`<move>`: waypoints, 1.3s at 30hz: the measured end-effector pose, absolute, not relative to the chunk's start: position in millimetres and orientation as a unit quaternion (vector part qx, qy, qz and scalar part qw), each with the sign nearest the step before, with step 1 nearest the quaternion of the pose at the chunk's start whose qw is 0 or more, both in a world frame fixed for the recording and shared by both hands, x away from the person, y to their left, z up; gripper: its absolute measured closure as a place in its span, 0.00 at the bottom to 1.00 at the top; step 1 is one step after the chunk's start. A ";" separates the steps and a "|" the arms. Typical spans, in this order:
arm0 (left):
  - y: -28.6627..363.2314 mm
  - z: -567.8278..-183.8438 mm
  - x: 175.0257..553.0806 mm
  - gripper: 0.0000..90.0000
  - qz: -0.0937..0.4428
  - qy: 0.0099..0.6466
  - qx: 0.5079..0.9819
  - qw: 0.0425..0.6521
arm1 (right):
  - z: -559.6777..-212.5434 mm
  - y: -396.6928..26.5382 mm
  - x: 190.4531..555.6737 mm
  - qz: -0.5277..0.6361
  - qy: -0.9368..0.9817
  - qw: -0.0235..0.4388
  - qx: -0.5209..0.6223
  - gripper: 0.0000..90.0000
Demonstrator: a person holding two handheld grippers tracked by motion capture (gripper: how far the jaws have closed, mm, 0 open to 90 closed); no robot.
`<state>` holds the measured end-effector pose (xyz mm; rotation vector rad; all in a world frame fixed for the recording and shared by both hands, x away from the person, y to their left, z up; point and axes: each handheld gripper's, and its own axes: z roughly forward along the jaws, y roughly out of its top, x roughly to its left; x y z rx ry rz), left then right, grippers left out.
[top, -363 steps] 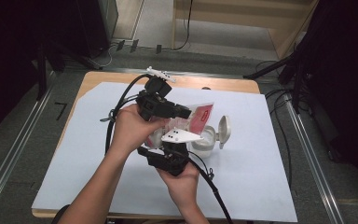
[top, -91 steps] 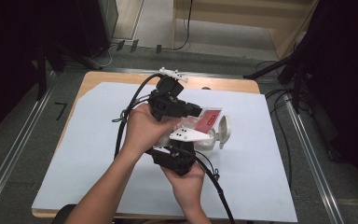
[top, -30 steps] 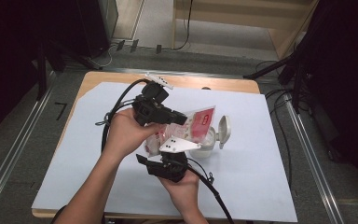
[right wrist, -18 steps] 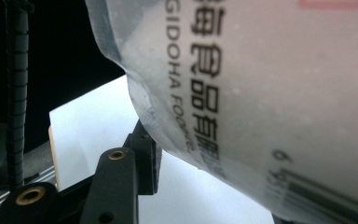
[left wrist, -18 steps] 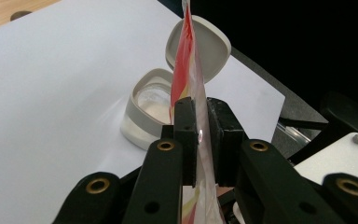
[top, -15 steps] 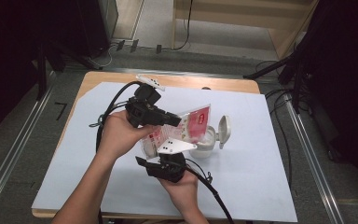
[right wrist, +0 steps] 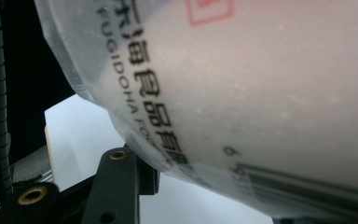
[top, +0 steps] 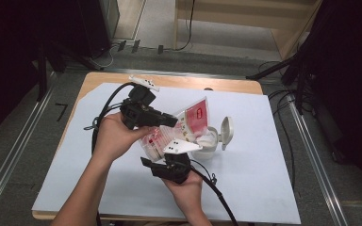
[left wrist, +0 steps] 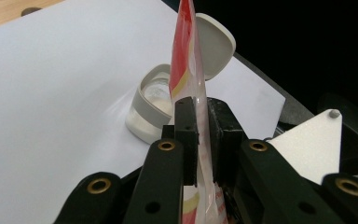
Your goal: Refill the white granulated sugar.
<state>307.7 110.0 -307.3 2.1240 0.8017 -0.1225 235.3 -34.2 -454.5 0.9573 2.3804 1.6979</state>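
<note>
White sheet point(top: 264, 188) covers one wooden table point(top: 103, 77), bare at its near and left margins. One red bag point(top: 195, 117) tilts over one open jar point(top: 209, 141) near the centre. Left gripper point(top: 169, 121) is clamped on the bag; right gripper point(top: 172, 160) grips its lower end, jaws partly apart.

left gripper point(top: 169, 121): black body, boxy; brass-coloured screw eyes in the black jaw links; flat black pads
right gripper point(top: 147, 163): black body; white three-cornered plate point(top: 181, 146) on top with small dark dots; brass-ringed holes in its jaw link
cables: black, thick, one looping from each gripper; ribbed black hose beside the right jaw
arms: bare forearms, no sleeves or gloves in sight
</note>
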 end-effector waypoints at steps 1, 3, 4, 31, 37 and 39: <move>111.6 -307.2 307.4 0.93 -0.050 0.318 0.847 0.422 | -454.5 -34.5 235.6 0.551 0.773 0.033 0.312 0.64; 115.1 -307.5 307.5 0.93 -0.054 0.317 0.845 0.427 | -454.5 -35.0 235.8 0.551 0.773 0.033 0.313 0.64; 117.0 -307.9 307.5 0.93 -0.056 0.317 0.843 0.431 | -454.6 -35.4 236.0 0.551 0.773 0.035 0.312 0.64; 150.0 -314.8 302.0 0.95 -0.071 0.310 0.839 0.442 | -457.5 -48.1 246.0 0.535 0.766 0.064 0.350 0.61; 156.5 -319.5 300.2 0.95 -0.081 0.307 0.834 0.451 | -458.1 -49.9 247.2 0.529 0.763 0.063 0.365 0.61; 159.2 -320.9 299.2 0.95 -0.082 0.306 0.834 0.452 | -459.0 -51.4 248.6 0.526 0.762 0.059 0.374 0.61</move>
